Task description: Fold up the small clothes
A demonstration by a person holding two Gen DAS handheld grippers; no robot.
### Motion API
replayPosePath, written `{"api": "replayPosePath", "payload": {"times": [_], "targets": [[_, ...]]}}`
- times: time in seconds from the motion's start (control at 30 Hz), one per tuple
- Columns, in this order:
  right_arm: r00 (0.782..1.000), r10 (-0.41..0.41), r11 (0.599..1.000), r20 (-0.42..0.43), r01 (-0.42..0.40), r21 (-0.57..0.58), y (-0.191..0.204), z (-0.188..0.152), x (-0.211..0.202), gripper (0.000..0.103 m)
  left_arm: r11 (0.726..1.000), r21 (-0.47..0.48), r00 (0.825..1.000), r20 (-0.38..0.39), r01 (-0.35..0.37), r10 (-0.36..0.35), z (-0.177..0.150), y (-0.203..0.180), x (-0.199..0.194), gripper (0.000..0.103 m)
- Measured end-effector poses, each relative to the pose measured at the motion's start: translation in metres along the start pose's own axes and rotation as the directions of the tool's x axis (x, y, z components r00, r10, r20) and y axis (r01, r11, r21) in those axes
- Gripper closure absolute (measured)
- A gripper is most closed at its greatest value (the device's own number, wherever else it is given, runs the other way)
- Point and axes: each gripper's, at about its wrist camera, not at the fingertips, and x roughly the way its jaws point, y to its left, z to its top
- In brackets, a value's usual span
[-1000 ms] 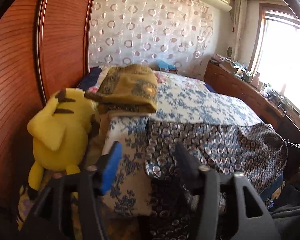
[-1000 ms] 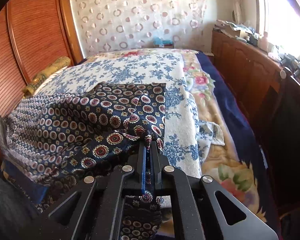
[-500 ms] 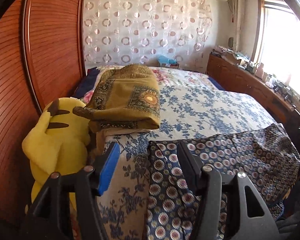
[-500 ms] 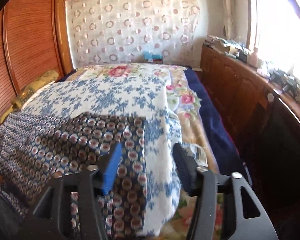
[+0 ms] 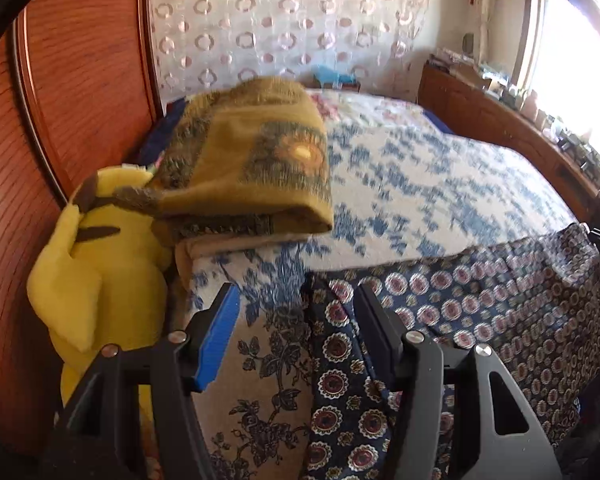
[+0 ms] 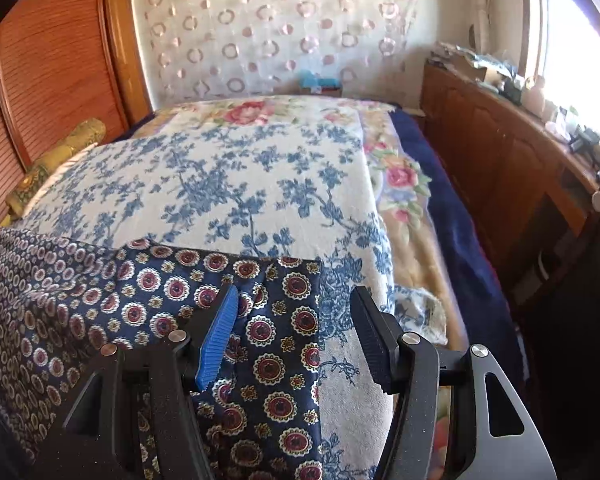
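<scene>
A navy garment with red and white medallions (image 5: 480, 304) lies spread across the near edge of the bed and hangs over it; it also shows in the right wrist view (image 6: 112, 304). My left gripper (image 5: 296, 312) is open and empty over the garment's left edge. My right gripper (image 6: 294, 312) is open and empty over the garment's right corner (image 6: 300, 280). Neither gripper holds cloth.
The bed has a white blanket with blue flowers (image 5: 420, 184) (image 6: 228, 184). A folded olive-gold cloth (image 5: 252, 160) and a yellow plush toy (image 5: 96, 272) sit at the left by the wooden headboard (image 5: 60, 92). A wooden cabinet (image 6: 500, 168) runs along the right.
My right gripper was shut on the garment's corner a second ago; it has opened and let go. Both grippers stay open and have moved a little over the garment's edge.
</scene>
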Motion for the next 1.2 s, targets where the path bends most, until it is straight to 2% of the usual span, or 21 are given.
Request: {"api": "replayPosePath", "payload": {"times": [0.2, 0.4, 0.47, 0.53, 0.6, 0.67, 0.73, 0.77, 0.8, 0.83, 0.97, 1.07, 1.2], "targets": [[0.999, 0.017, 1.0, -0.045, -0.016, 0.017, -0.004, -0.005, 0.01, 0.043, 0.999, -0.01, 0.997, -0.063, 0.049, -0.049, -0.015, -0.003, 0.017, 0.045], [0.994, 0.049, 0.999, -0.096, -0.048, 0.006, 0.003, -0.01, 0.015, 0.042, 0.998, 0.001, 0.996, -0.066, 0.056, -0.056, -0.02, -0.008, 0.02, 0.045], [0.994, 0.046, 0.999, -0.097, -0.047, -0.005, 0.006, -0.012, 0.015, 0.042, 0.998, 0.013, 0.996, -0.064, 0.059, -0.058, -0.02, -0.011, 0.02, 0.052], [0.994, 0.056, 0.998, -0.098, -0.057, -0.006, 0.008, -0.013, 0.015, 0.042, 0.997, 0.028, 0.995, -0.065, 0.071, -0.069, -0.021, -0.016, 0.019, 0.066], [0.993, 0.058, 0.998, -0.098, -0.059, -0.012, 0.009, -0.013, 0.015, 0.043, 0.996, 0.042, 0.994, -0.067, 0.084, -0.081, -0.021, -0.021, 0.018, 0.075], [0.993, 0.065, 0.997, -0.099, -0.068, -0.027, 0.013, -0.014, 0.015, 0.052, 0.995, 0.06, 0.994, -0.066, 0.086, -0.082, -0.02, -0.025, 0.017, 0.084], [0.991, 0.082, 0.995, -0.101, -0.087, -0.046, 0.019, -0.014, 0.014, 0.073, 0.992, 0.069, 0.993, -0.068, 0.103, -0.098, -0.02, -0.029, 0.016, 0.101], [0.99, 0.097, 0.993, -0.105, -0.103, -0.054, 0.021, -0.014, 0.014, 0.081, 0.992, 0.076, 0.993, -0.063, 0.105, -0.1, -0.02, -0.032, 0.015, 0.102], [0.987, 0.119, 0.99, -0.11, -0.127, -0.064, 0.025, -0.015, 0.014, 0.093, 0.991, 0.087, 0.994, -0.055, 0.099, -0.095, -0.021, -0.034, 0.013, 0.103], [0.986, 0.127, 0.988, -0.111, -0.136, -0.074, 0.027, -0.015, 0.013, 0.097, 0.991, 0.096, 0.995, -0.04, 0.098, -0.095, -0.021, -0.036, 0.009, 0.103], [0.989, 0.124, 0.985, -0.074, -0.132, -0.113, 0.036, -0.018, 0.003, 0.1, 0.989, 0.065, 0.989, 0.069, 0.129, -0.133, -0.014, -0.038, -0.023, 0.103], [0.994, 0.112, 0.987, 0.013, -0.11, -0.114, 0.036, -0.01, -0.021, 0.1, 0.989, 0.086, 0.98, 0.148, 0.123, -0.135, 0.005, -0.044, -0.055, 0.103], [0.985, 0.068, 0.989, 0.16, -0.046, -0.139, 0.034, 0.023, -0.063, 0.101, 0.987, 0.118, 0.957, 0.258, 0.107, -0.135, 0.042, -0.051, -0.093, 0.103]]}}
